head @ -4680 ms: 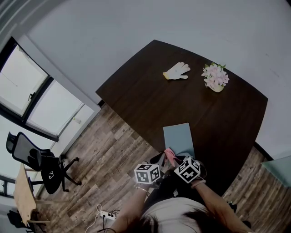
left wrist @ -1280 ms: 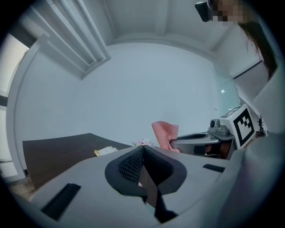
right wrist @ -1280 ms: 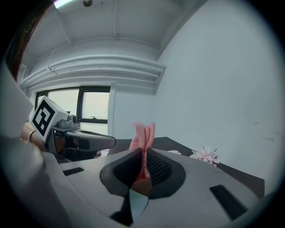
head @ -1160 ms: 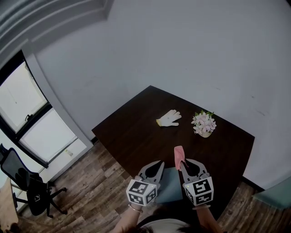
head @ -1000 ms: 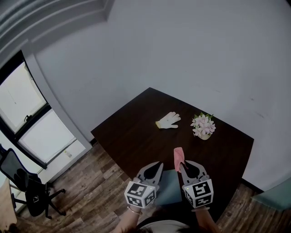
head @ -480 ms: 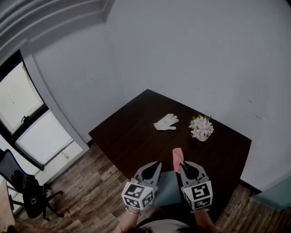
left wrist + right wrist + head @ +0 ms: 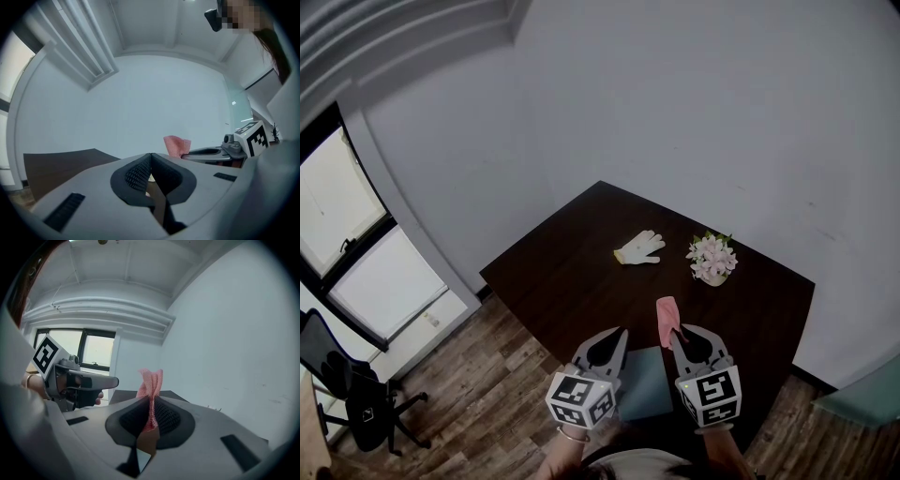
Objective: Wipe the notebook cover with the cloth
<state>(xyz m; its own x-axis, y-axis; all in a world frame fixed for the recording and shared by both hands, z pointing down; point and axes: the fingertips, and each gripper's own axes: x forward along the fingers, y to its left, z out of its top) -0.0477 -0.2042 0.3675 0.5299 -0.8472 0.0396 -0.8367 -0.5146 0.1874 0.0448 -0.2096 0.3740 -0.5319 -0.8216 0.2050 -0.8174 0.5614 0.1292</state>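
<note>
The right gripper pinches the pink woven cloth; the left gripper is closed and empty. Bring the cloth down flat onto the grey-blue rectangular notebook, which lies at the near edge of the dark wooden table.

Dark table carries three things: white glove and small pot of pink flowers near each other toward the far side, grey-blue notebook flat at the near edge, well apart from both

pink cloth upright in right gripper, notebook on dark table
</note>
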